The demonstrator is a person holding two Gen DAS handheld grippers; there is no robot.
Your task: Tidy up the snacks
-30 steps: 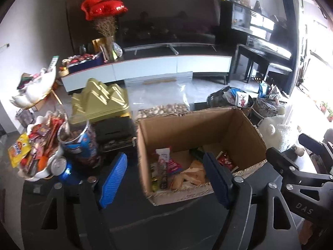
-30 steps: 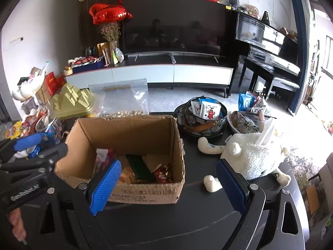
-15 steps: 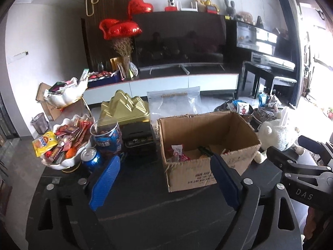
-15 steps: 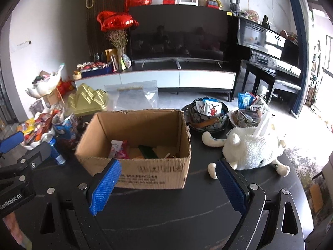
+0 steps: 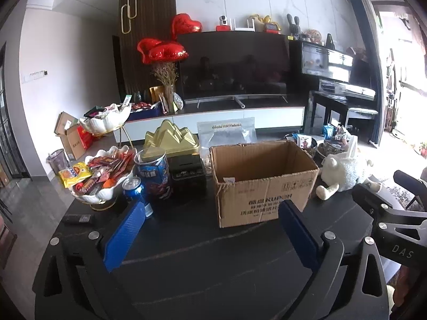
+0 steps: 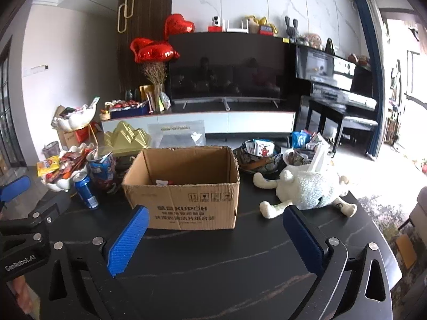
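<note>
A brown cardboard box (image 5: 267,186) (image 6: 186,200) stands open-topped on the black table (image 5: 213,261). Only a corner of a packet (image 6: 162,182) shows over its rim; the other contents are hidden. Left of it sits a white shell dish of snack packets (image 5: 101,170) (image 6: 64,170). My left gripper (image 5: 212,208) hangs in front of the box, short of its near wall, jaws opening with nothing between them. My right gripper (image 6: 215,210) also faces the box from the near side, jaws opening and empty.
A blue can (image 5: 134,190), a blue tub (image 5: 152,170), a black case (image 5: 188,172) and a gold tin (image 5: 170,138) crowd the box's left. A plush sheep (image 6: 309,186) and snack bowls (image 6: 259,154) lie to its right. A zip bag (image 5: 226,133) stands behind.
Both grippers have drawn back from the box and tilted up, so its inside is now mostly hidden. Both pairs of jaws have spread wider.
</note>
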